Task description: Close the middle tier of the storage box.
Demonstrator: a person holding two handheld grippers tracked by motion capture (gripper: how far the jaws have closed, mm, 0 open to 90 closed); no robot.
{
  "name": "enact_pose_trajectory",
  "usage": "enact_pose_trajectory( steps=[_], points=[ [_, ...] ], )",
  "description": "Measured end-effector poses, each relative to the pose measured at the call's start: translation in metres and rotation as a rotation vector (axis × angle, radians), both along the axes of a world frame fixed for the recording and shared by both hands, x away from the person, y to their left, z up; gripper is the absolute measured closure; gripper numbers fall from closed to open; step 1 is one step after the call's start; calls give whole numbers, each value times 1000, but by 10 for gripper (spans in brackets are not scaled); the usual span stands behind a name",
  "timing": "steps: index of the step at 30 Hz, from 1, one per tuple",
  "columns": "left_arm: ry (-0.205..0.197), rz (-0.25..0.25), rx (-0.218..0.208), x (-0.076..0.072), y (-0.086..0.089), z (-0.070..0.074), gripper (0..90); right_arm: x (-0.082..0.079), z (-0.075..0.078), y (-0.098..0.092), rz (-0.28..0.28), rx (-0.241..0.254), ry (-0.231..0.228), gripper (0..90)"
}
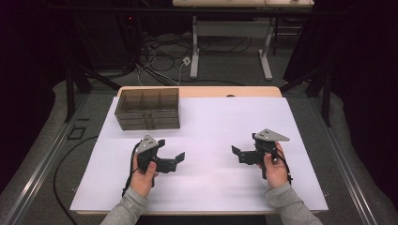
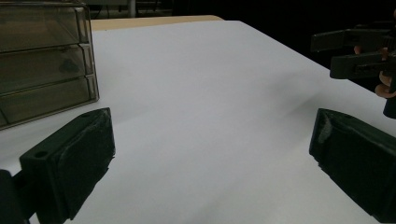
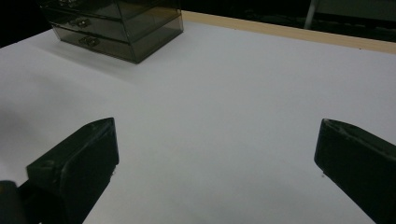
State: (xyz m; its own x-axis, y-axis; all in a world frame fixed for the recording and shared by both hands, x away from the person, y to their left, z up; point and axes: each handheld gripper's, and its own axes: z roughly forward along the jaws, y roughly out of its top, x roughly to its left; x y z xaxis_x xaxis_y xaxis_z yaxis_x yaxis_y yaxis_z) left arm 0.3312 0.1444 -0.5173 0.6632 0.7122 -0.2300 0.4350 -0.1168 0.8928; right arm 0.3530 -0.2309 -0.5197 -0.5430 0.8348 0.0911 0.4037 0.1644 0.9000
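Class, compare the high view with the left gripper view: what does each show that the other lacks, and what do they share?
High view alone: the person's left hand, the left gripper's grey plate, the floor cables and the table legs beyond.
Left gripper view alone: the drawer fronts close up, from the side, and its own fingers, wide apart with nothing between.
Shared: the drawer box, the white sheet and the right gripper.

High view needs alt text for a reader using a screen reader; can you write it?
A person's two hands each hold a black gripper, left gripper and right gripper, jaws open and facing each other over a white table. A smoky clear drawer box stands at the table's far left, drawers shut.
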Motion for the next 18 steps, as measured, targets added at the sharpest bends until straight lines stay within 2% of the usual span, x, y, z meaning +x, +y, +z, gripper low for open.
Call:
enact_pose_trajectory(
  steps=[6, 7, 8, 11, 18],
  points=[
    [5, 3, 13, 0, 1, -5, 5, 0, -2, 1, -2, 0, 12, 0],
    [-4, 5, 18, 0, 1, -6, 5, 0, -2, 1, -1, -2, 13, 0],
    [6, 7, 13, 0, 0, -6, 5, 0, -2, 1, -2, -2, 15, 0],
    [9, 7, 23, 0, 1, -7, 4, 0, -3, 2, 0, -7, 5, 0],
    [11, 18, 15, 2, 2, -9, 5, 0, -4, 2, 2, -11, 16, 0]
  ],
)
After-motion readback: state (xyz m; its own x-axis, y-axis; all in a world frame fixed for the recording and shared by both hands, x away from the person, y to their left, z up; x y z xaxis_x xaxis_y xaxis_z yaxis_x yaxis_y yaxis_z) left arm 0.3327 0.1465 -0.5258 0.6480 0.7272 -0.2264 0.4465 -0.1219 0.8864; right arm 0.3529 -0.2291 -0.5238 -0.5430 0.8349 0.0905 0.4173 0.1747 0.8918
